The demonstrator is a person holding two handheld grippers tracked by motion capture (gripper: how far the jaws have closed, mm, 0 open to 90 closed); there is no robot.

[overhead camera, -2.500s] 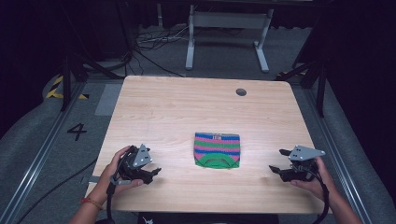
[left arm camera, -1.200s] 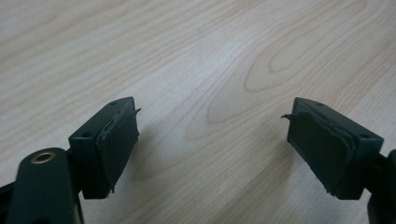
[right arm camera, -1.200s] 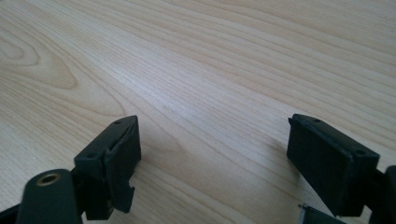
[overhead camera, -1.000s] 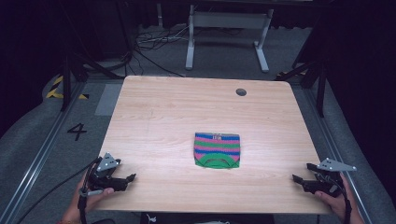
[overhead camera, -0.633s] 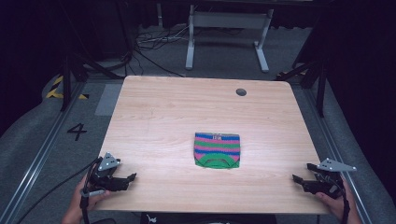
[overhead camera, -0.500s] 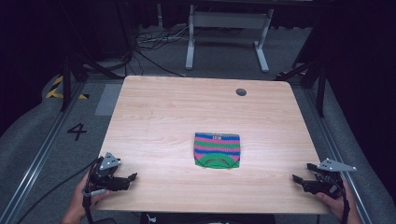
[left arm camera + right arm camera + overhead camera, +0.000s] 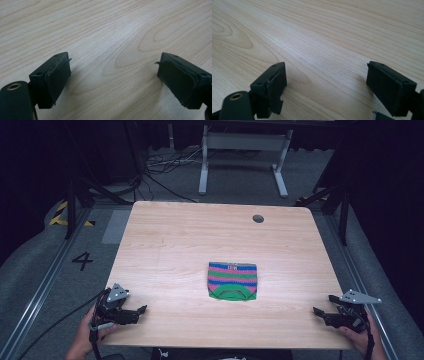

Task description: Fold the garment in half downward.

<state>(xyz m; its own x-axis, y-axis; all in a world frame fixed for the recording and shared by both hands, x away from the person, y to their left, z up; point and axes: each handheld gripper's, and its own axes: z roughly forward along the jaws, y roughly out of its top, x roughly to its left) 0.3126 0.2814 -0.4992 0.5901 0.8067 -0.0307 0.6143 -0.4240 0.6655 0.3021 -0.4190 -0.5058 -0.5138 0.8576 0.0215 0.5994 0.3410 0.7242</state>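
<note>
A folded knit cloth (image 7: 232, 281) with pink, blue and green stripes lies flat on the wooden table (image 7: 190, 240), a little right of the middle. My left gripper (image 7: 139, 312) rests at the front left corner, far from the cloth. Its jaws have just been opening and stand open, with only bare wood between them (image 7: 113, 67). My right gripper (image 7: 320, 314) sits at the front right corner, also apart from the cloth. It is open too, with nothing between its jaws (image 7: 325, 72).
A round cable hole (image 7: 258, 218) is set in the table near its far right edge. Beyond the table stand a grey metal frame (image 7: 242, 142) and loose cables on the floor. A rail runs along the floor at the left.
Both grippers have drawn outward and back from beside the cloth to the table's front corners, then kept still. The cloth has not moved.
</note>
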